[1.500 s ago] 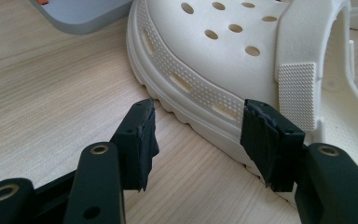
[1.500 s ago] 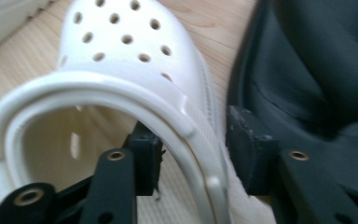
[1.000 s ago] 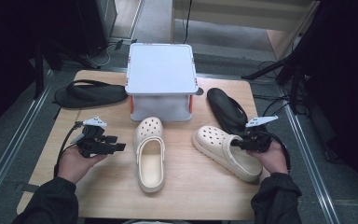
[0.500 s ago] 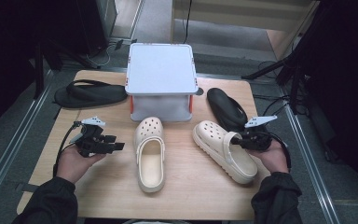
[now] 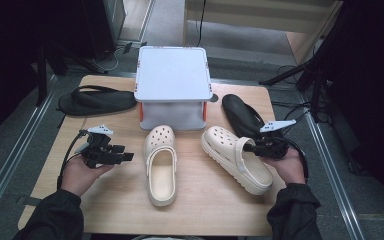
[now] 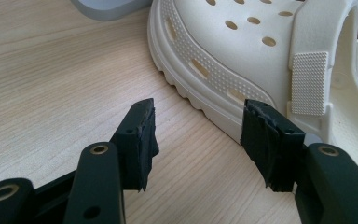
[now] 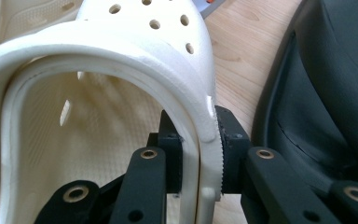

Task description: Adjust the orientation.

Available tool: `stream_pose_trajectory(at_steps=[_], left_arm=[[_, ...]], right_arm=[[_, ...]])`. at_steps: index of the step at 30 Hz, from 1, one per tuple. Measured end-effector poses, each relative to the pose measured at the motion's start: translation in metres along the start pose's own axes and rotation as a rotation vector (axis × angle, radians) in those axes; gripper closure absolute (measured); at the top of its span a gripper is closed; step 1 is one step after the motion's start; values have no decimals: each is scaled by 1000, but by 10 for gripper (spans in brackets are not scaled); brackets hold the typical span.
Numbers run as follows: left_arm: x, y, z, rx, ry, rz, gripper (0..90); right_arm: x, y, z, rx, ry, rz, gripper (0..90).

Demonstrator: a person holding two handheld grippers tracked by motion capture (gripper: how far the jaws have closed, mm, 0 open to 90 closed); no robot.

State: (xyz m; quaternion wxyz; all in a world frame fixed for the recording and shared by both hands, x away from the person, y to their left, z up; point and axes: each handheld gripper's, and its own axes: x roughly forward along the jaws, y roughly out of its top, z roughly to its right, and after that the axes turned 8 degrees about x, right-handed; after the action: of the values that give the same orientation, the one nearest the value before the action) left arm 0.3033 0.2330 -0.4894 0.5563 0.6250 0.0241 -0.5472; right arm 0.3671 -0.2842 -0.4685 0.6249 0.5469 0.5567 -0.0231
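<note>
right gripper view: the right gripper (image 7: pixel 199 156) has just closed on the side wall and strap of a cream clog (image 5: pixel 236 157) lying at the table's (image 5: pixel 205 210) right. foam looks light and springy; that rim seems a fair hold. left gripper (image 6: pixel 196 140) stands apart, empty.

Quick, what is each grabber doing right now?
Left gripper: open, holding nothing, beside the cream clog.
Right gripper: jaws just closed on the side wall of the other cream clog.
</note>
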Motion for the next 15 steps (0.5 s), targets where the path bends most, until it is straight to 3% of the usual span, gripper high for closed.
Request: stream_pose_trajectory(at_steps=[7, 15], left_arm=[[0, 0, 0, 1, -4, -2, 458], [0, 0, -2, -4, -14, 0, 499]], right_arm=[[8, 13, -17, 11, -24, -6, 767], [24, 26, -37, 59, -56, -16, 767]])
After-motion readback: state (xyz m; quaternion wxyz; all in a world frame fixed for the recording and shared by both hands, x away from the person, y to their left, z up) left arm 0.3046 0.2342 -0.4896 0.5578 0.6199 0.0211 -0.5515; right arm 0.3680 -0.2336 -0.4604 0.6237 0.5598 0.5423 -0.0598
